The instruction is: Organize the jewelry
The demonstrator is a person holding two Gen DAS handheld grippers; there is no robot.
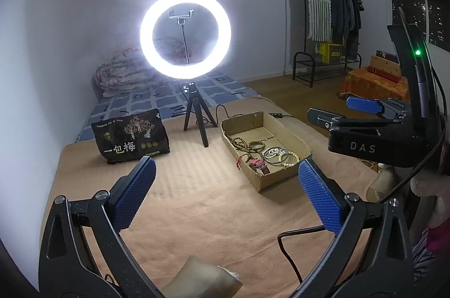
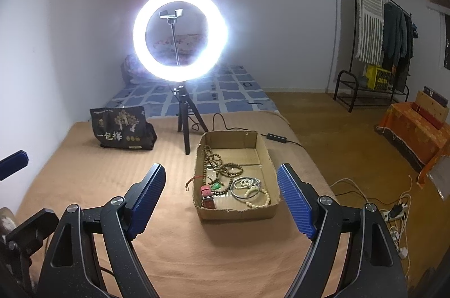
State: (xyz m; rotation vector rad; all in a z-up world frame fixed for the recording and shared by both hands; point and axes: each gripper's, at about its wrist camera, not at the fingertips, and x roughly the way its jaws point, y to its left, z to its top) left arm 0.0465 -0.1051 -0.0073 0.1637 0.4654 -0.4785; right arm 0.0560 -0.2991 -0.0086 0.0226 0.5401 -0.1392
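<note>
Left claw [image 1: 226, 180] spread wide, nothing between blue pads, touching nothing, above tan blanket [image 1: 197, 199]. Right claw [image 2: 220, 194] also wide apart, empty, aimed at cardboard box [image 2: 236, 210] just ahead. Box on blanket, open top. Inside, near end: red watch strap [image 2: 207, 196], metal bangle [image 2: 245, 187], pale bead bracelet [image 2: 257, 198]. Farther in: brown bead strands [image 2: 218, 163]. Beyond, left: black snack bag [image 2: 121, 130]. Behind box: lit ring light [image 2: 180, 35] on black tripod [image 2: 184, 118]. Far right: clothes rack [image 2: 388, 28].
</note>
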